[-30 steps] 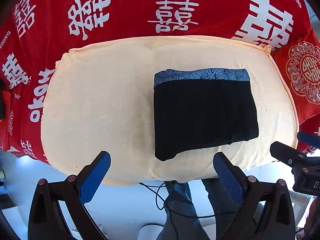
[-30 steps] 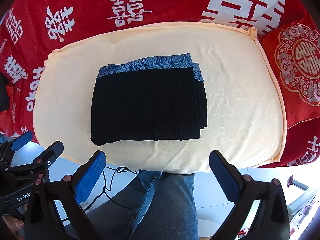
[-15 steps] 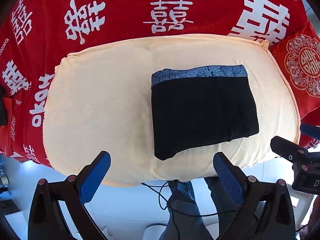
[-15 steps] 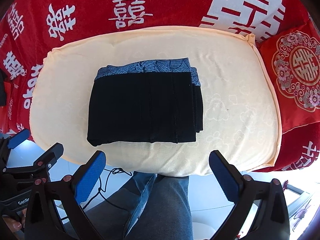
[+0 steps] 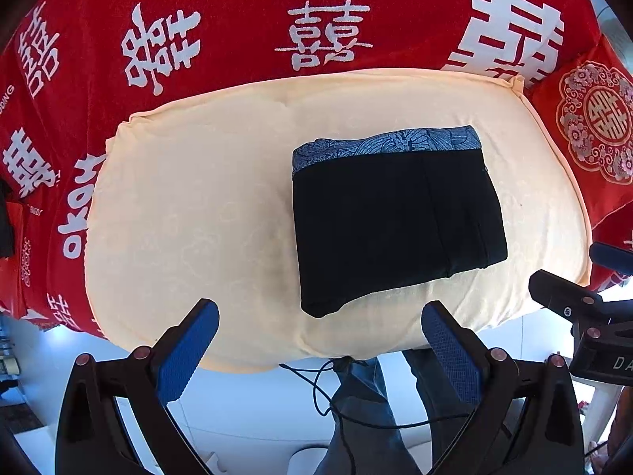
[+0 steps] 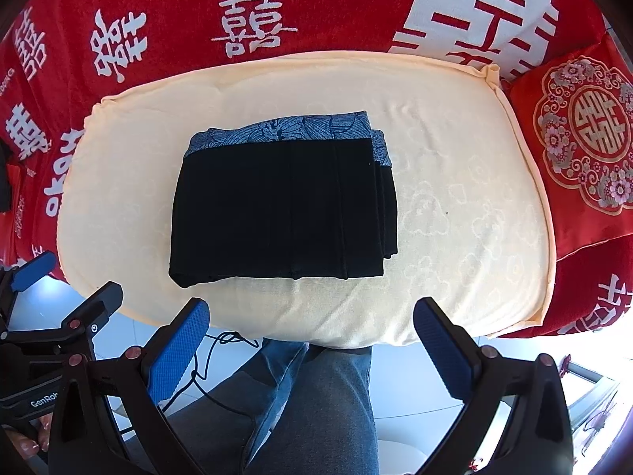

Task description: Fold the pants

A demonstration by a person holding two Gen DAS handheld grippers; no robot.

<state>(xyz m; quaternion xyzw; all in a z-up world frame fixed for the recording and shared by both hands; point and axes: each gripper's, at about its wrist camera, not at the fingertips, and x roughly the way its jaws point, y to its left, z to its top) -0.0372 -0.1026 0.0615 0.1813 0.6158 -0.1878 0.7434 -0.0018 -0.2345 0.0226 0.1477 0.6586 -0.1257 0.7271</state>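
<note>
Pants folded, both tongs empty

The pants (image 6: 283,206) lie as a compact black stack, patterned waistband at 12 o'clock, on the cream cushion (image 6: 467,213) over a red blanket (image 6: 336,4). Folding looks finished; nothing appears left. The left gripper (image 5: 319,350) and right gripper (image 6: 312,346) hang spread at 6 o'clock, clear of the cloth.

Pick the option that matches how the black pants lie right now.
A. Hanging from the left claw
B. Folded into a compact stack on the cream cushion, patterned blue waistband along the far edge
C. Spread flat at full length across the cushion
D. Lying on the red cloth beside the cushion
B: the black pants sit as a folded stack on the cream cushion, with the blue waistband at the far edge and both claws open and clear of them.
</note>
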